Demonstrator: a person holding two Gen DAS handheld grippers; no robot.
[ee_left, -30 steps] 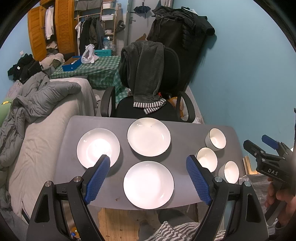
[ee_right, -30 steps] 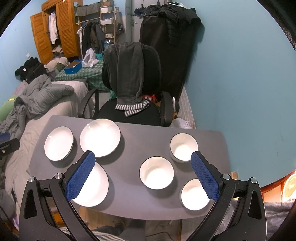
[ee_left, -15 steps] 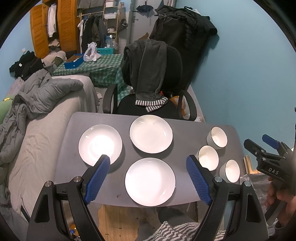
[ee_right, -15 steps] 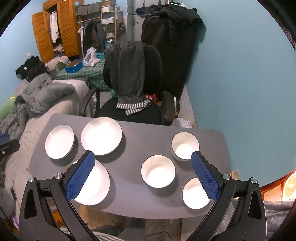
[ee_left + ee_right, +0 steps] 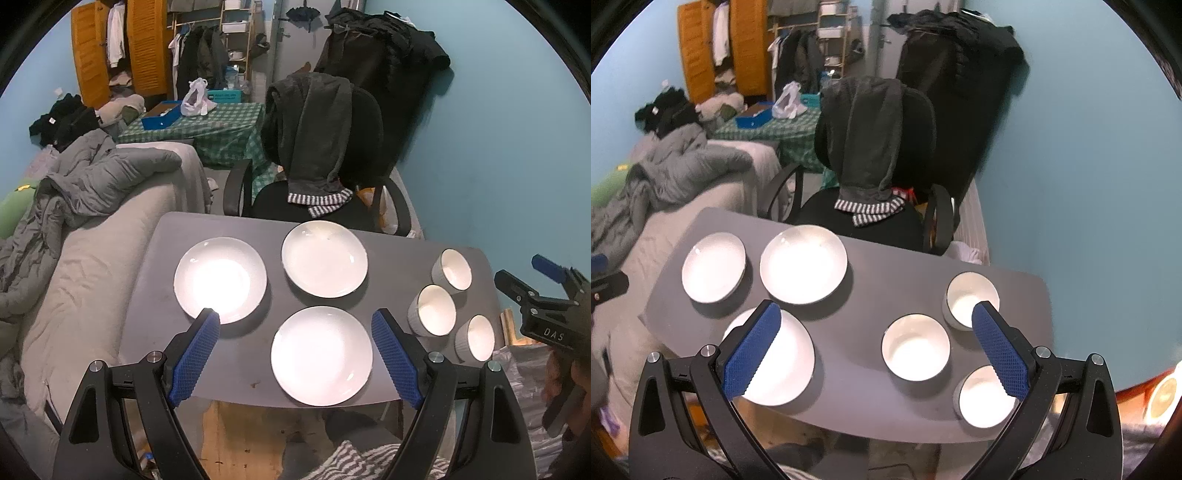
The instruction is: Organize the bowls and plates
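1. Left gripper [image 5: 295, 319] fingers wide, holds nothing, above near plate [image 5: 321, 355]
2. Right gripper [image 5: 873, 308] wide too, nothing inside
3. 3 plates on table [image 5: 391, 254] left, 3 bowls [image 5: 915, 347] right, all apart

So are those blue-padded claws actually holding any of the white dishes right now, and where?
Nothing is held. The left gripper and right gripper both hang open above the grey table, clear of the white plates and bowls.

The right gripper [image 5: 873, 336] pads partly hide the near plate [image 5: 783, 365] and perhaps two bowls.
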